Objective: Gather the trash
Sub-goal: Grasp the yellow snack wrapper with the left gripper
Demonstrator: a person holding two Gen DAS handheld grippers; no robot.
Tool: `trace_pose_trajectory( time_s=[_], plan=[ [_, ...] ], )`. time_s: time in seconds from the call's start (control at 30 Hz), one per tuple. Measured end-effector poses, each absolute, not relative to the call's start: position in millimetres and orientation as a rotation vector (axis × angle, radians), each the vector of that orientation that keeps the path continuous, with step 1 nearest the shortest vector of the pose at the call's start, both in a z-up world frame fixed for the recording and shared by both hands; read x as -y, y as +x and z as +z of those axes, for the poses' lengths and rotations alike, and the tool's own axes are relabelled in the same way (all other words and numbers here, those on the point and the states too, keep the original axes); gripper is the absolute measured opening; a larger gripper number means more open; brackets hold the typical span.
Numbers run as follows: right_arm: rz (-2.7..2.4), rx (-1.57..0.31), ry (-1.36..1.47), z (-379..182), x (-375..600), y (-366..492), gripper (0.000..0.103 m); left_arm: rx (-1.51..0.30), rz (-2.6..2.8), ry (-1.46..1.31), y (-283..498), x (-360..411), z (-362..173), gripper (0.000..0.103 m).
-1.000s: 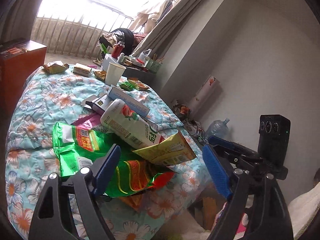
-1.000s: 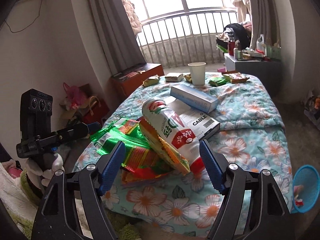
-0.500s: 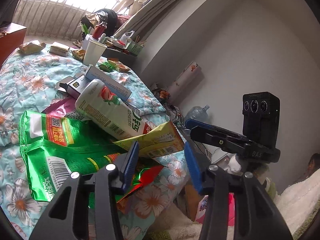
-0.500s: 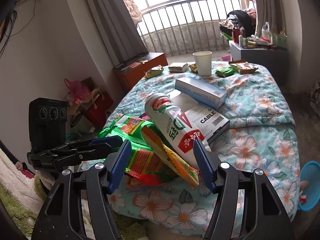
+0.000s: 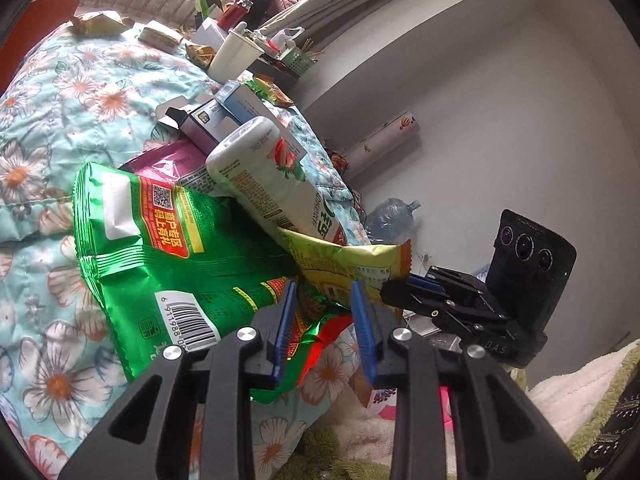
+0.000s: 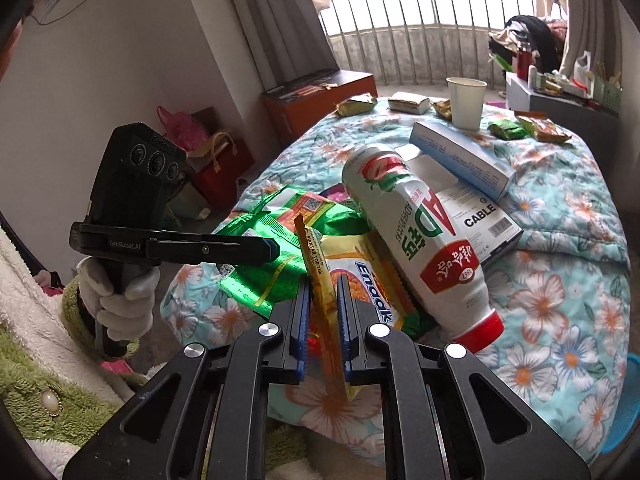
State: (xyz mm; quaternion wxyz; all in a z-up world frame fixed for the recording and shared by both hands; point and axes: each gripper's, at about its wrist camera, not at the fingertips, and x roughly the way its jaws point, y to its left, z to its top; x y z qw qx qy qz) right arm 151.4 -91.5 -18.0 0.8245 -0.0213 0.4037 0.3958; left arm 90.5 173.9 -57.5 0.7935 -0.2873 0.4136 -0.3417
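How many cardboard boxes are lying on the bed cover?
2. A long pale blue box lies near the paper cup, resting partly on a white box printed "CABLE", which sits behind the white bottle. More could be hidden under the wrappers.

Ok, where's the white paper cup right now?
The white paper cup stands upright at the far end of the floral bedspread, right of centre in the right wrist view, just beyond the long blue box.
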Motion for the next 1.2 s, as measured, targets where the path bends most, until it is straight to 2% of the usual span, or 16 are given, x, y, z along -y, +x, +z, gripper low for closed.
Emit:
trace_pose_trajectory(
  time_s=[0.17, 0.3, 0.5, 0.63, 0.7, 0.77, 0.8, 0.9, 0.97, 1.03, 1.07, 1.2],
  plan=[
    [0.927, -0.831, -0.126, -33, 65, 139, 0.011, -0.944, -0.754, -0.801, 98, -194, -68, 0.028],
    [0.995, -0.824, -0.107, -48, 61, 133, 0.011, -1.023, -0.744, -0.876, 106, -194, -78, 0.033],
    [1.042, -0.73, -0.149, -55, 56, 121, 0.011, -1.137, -0.685, -0.801, 116, -175, -79, 0.032],
    [1.052, -0.71, -0.126, -52, 60, 121, 0.013, -1.125, -0.622, -0.696, 116, -164, -72, 0.01],
    [1.038, -0.708, -0.116, -48, 66, 120, 0.014, -1.098, -0.609, -0.646, 115, -157, -68, 0.007],
    [1.044, -0.732, -0.083, -44, 75, 121, 0.022, -1.064, -0.602, -0.606, 111, -153, -63, 0.004],
    [1.04, -0.739, -0.07, -40, 80, 122, 0.031, -1.049, -0.597, -0.593, 110, -152, -61, 0.004],
    [1.068, -0.737, 0.02, -19, 106, 134, 0.038, -1.013, -0.595, -0.581, 107, -157, -58, 0.004],
    [1.031, -0.715, 0.057, -1, 122, 156, 0.047, -0.993, -0.585, -0.568, 103, -162, -57, 0.004],
    [0.941, -0.688, 0.051, 16, 131, 185, 0.07, -0.964, -0.58, -0.541, 96, -168, -54, 0.004],
    [0.903, -0.688, 0.038, 21, 132, 203, 0.075, -0.946, -0.578, -0.526, 93, -169, -55, 0.004],
    [0.86, -0.752, -0.079, 21, 107, 282, 0.086, -0.889, -0.585, -0.528, 87, -178, -53, 0.004]
  ],
)
